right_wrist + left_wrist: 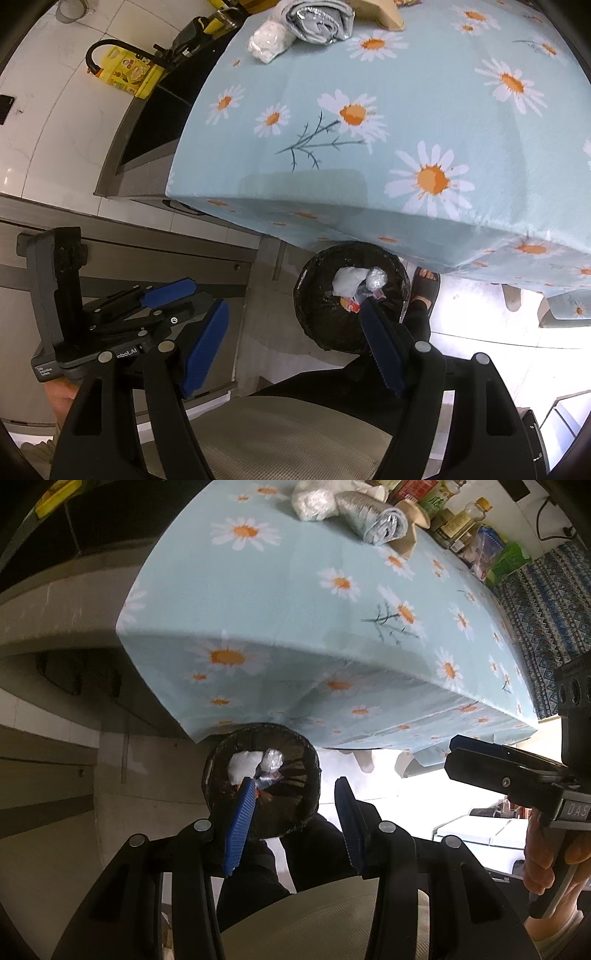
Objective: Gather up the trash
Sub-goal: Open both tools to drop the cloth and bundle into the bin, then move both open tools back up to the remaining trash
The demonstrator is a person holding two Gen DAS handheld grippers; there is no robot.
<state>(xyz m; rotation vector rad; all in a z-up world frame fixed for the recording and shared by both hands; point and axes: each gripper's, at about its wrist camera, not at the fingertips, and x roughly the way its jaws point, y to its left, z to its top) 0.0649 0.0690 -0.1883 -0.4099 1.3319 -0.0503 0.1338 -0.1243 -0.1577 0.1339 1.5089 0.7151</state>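
With both left gripper [293, 808] and right gripper [295, 347] spread empty above the bin [351, 299], we head for the white wad [267, 44] at eleven o'clock.

My right gripper [476, 757] shows "DAS" in white on its grey body, the rest cut off; my left gripper [188, 310] reads "bot.AI" on its dark base; a small white label beside that is too tiny to read.
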